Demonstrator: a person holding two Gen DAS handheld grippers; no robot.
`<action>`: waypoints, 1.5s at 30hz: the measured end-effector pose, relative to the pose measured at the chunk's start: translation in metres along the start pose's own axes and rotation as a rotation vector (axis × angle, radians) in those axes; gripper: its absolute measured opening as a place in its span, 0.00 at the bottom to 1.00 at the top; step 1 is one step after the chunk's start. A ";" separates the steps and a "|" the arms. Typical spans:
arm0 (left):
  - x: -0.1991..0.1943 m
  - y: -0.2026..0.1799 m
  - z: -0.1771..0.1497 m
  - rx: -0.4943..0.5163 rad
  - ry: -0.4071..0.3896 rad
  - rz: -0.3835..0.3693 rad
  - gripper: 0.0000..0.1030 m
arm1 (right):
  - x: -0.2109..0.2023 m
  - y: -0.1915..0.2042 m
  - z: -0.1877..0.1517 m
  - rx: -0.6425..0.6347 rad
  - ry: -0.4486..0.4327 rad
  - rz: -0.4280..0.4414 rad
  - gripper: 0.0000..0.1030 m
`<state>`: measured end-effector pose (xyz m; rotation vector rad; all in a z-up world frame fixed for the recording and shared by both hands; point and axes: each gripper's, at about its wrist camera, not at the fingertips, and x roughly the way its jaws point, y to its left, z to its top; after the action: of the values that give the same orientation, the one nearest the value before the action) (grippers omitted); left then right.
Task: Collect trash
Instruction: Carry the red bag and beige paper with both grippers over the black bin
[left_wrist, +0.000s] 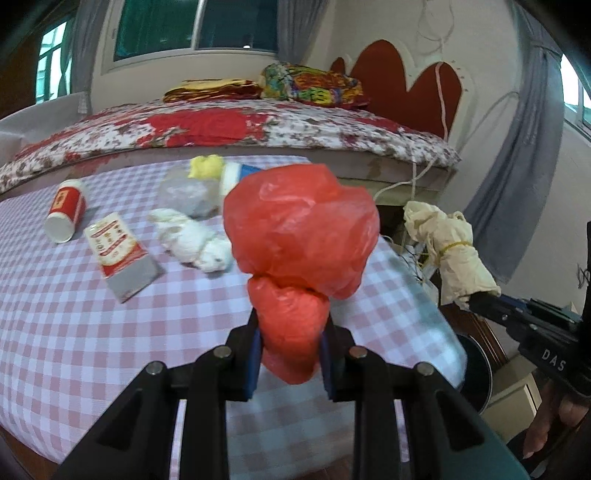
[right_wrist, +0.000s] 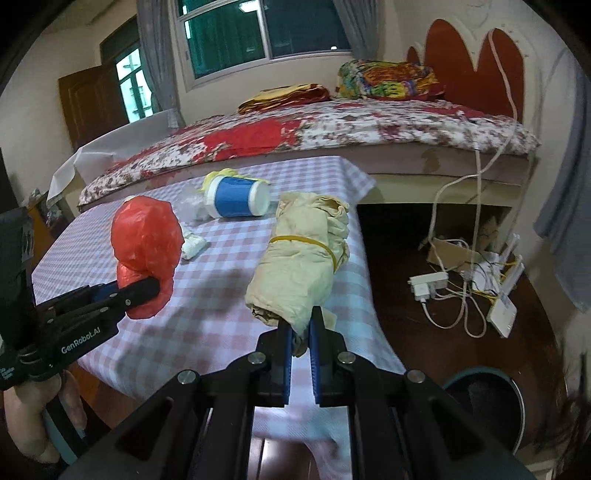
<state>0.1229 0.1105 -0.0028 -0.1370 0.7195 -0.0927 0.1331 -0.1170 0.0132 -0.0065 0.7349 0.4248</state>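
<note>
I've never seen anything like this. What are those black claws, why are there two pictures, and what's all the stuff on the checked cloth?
No robot here: a person holds a hand-operated tool in each hand, each carrying its own camera, hence two pictures. The left gripper squeezes a red plastic bag between its blue-padded fingers. The right gripper pinches a cream cloth bundle tied with a yellow band. Still lying on the checked tablecloth: a red paper cup, a flattened carton, a white wad and a blue-and-white container. A bin stands on the floor beside the table.

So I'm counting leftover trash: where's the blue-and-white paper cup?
The blue-and-white paper cup lies on its side at the checkered table's far edge near the bed, beside a yellow wad.
</note>
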 end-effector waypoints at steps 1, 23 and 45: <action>0.000 -0.005 0.000 0.008 0.001 -0.007 0.27 | 0.000 0.000 0.000 0.000 0.000 0.000 0.09; 0.011 -0.115 -0.007 0.188 0.046 -0.154 0.27 | -0.074 -0.103 -0.055 0.128 -0.025 -0.161 0.09; 0.059 -0.233 -0.062 0.401 0.224 -0.341 0.27 | -0.093 -0.209 -0.133 0.300 0.078 -0.324 0.09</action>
<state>0.1175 -0.1330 -0.0512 0.1388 0.8816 -0.5822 0.0650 -0.3632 -0.0549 0.1388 0.8521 0.0031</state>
